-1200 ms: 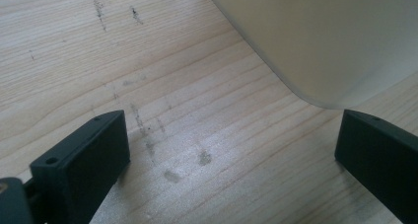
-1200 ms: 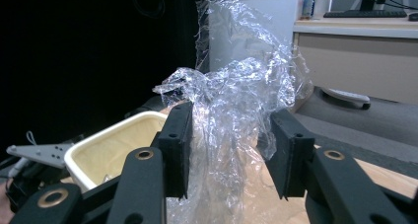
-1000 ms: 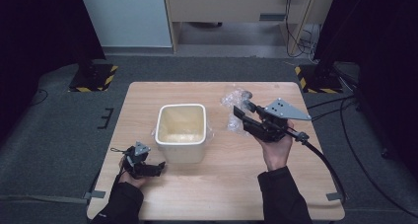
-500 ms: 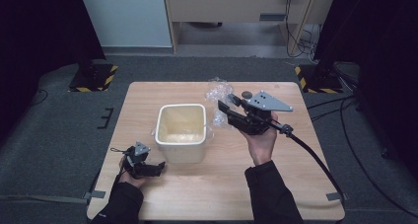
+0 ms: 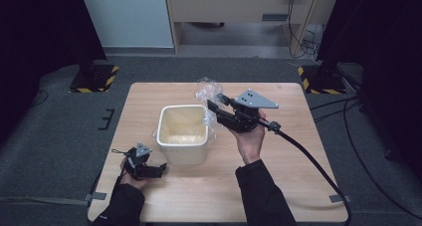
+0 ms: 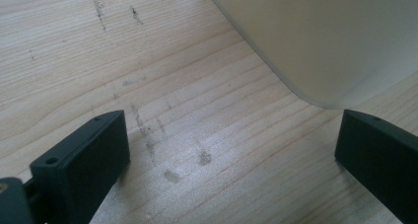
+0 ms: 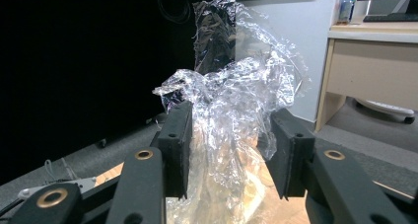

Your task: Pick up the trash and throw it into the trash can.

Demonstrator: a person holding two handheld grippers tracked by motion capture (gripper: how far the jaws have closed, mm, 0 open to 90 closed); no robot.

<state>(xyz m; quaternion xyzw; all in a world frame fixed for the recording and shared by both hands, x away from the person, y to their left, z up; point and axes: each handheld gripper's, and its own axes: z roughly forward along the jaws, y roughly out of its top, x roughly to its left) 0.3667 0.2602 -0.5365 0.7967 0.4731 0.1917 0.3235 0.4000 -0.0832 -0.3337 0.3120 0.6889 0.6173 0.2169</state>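
Observation:
A cream plastic bin (image 5: 183,154) stands upright in the middle of the wooden table (image 5: 298,136). My right gripper (image 5: 211,108) hovers over the bin's right rim, shut on a crumpled clear plastic wrap (image 5: 208,92). In the right gripper view the wrap (image 7: 231,100) bulges up between and above the jaws of that gripper (image 7: 229,140). My left gripper (image 5: 160,170) rests low on the table at the bin's front left corner, open. In the left gripper view its jaws (image 6: 231,150) stand wide apart over bare wood, with the bin's wall (image 6: 320,36) just ahead.
A thick black cable (image 5: 308,156) trails from the right gripper across the table's right half to its front right corner. A wooden desk (image 5: 234,7) stands beyond the table on the grey floor.
My right gripper has carried the plastic wrap leftward, from the table's right side to above the bin's right rim. The left gripper has stayed put.

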